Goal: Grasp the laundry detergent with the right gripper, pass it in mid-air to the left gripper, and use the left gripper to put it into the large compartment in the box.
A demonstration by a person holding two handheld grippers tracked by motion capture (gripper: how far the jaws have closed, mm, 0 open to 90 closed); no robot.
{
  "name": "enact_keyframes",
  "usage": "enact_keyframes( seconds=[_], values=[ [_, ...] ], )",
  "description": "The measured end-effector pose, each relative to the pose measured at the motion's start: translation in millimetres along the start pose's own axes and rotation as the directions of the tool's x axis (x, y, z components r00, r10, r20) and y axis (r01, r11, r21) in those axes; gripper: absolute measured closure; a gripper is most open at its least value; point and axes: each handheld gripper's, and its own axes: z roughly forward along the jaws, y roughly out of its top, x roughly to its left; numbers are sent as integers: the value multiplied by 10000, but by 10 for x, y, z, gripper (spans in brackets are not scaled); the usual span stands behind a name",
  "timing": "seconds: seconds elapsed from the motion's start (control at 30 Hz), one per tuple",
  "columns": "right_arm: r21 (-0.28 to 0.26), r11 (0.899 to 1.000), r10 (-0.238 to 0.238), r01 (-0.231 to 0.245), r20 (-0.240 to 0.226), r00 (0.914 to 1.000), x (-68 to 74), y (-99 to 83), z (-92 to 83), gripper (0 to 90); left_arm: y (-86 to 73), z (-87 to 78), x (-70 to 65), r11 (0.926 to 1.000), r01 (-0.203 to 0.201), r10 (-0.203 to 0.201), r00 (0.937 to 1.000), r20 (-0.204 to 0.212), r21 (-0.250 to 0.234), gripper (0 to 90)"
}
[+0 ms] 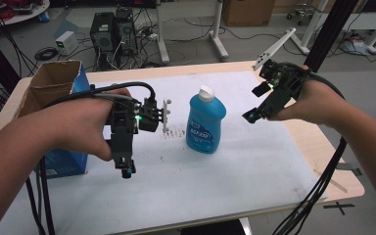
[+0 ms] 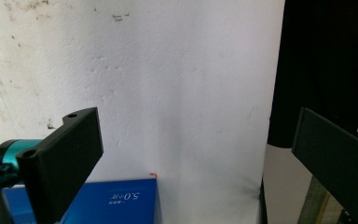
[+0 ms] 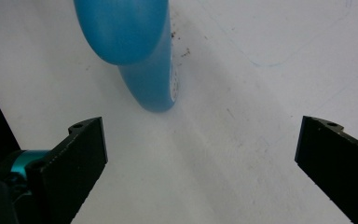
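A blue bottle (image 1: 205, 123) with a white cap stands upright on the white sheet (image 1: 235, 171) in the middle of the table. In the right gripper view the blue bottle (image 3: 142, 51) rises ahead and to the left of my right gripper (image 3: 200, 163), whose jaws stand wide open with nothing between them. In the high view my right gripper (image 1: 255, 102) hangs to the right of the bottle, apart from it and tilted toward it. My left gripper (image 1: 124, 147) is left of the bottle and points down toward the near edge. Its jaws (image 2: 196, 163) are open and empty above the sheet.
An open box (image 1: 54, 85) with blue sides stands at the table's left, beside my left hand; its blue face (image 2: 116, 200) lies under the left gripper's jaws. Cables trail from both grippers over the near edge. Computer towers (image 1: 112, 32) and table legs stand beyond the far edge.
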Motion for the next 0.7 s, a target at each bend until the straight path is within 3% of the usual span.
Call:
enact_keyframes(
  seconds=[0.2, 0.43, 0.7],
  values=[
    [-760, 9970, 122, -143, -286, 9995, 113, -126, 135, 12, -15, -3, 17, 10000, 32, -32, 10000, 9, -45, 18],
    [-1696, 9840, 458, -546, -554, 9974, 222, -228, 370, 11, -16, -18, 19, 10000, 37, -37, 10000, -26, -76, 18],
    [-2026, 9765, 607, -732, -674, 9959, 276, -237, 546, 11, -11, -36, 5, 9999, 19, -20, 10000, -79, -106, 18]
  ],
)
